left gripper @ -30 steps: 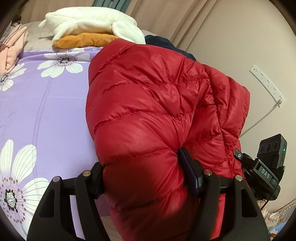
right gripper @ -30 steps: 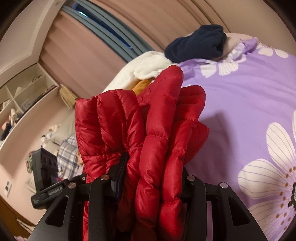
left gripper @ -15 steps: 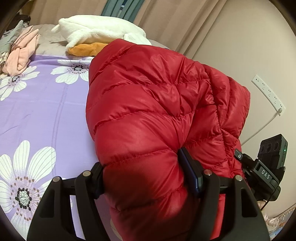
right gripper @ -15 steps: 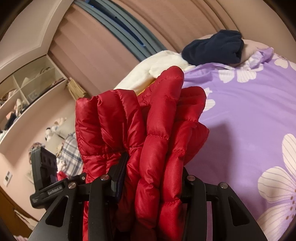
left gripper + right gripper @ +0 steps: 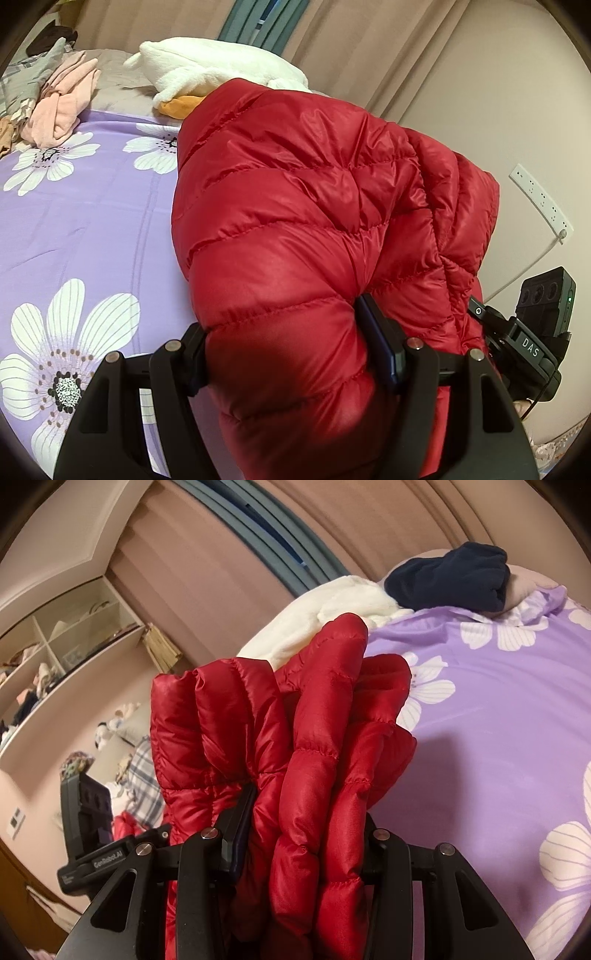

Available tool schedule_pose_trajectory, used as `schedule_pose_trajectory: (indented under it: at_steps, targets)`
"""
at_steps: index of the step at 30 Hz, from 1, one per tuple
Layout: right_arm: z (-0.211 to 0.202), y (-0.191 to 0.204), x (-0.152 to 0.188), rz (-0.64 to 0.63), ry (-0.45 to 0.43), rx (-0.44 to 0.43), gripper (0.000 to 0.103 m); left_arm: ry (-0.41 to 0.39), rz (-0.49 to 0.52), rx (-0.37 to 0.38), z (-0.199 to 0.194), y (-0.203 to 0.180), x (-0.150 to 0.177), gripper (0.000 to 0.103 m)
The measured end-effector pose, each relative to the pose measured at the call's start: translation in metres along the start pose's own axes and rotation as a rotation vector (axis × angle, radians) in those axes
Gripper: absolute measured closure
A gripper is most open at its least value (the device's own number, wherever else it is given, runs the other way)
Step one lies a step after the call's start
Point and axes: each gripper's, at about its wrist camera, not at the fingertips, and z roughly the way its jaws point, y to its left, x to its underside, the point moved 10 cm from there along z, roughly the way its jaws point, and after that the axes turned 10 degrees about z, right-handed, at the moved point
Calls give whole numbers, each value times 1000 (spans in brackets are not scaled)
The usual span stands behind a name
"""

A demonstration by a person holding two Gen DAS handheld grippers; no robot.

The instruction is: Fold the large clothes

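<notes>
1. Jaws on your left gripper and right gripper are both clamped on the puffy red quilted down jacket.
2. It's bunched up above the purple flowered bed, so the folding looks mostly undone.

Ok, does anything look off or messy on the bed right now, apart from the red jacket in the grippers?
Mostly loose laundry. A pink garment lies crumpled at the far left edge of the purple floral sheet, a navy garment is bunched near the pillow end, and a white fleece sits over something orange. Nothing looks torn or spilled.
</notes>
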Motion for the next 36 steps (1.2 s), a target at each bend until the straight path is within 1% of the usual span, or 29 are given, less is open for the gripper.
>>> schedule_pose_trajectory:
  at_steps: [14, 36]
  targets:
    - [14, 3, -1, -36, 35, -24, 60, -21, -24, -28, -24, 13, 7, 34]
    - [32, 7, 3, -68, 80, -33, 60, -23, -67, -51, -39, 16, 21, 34]
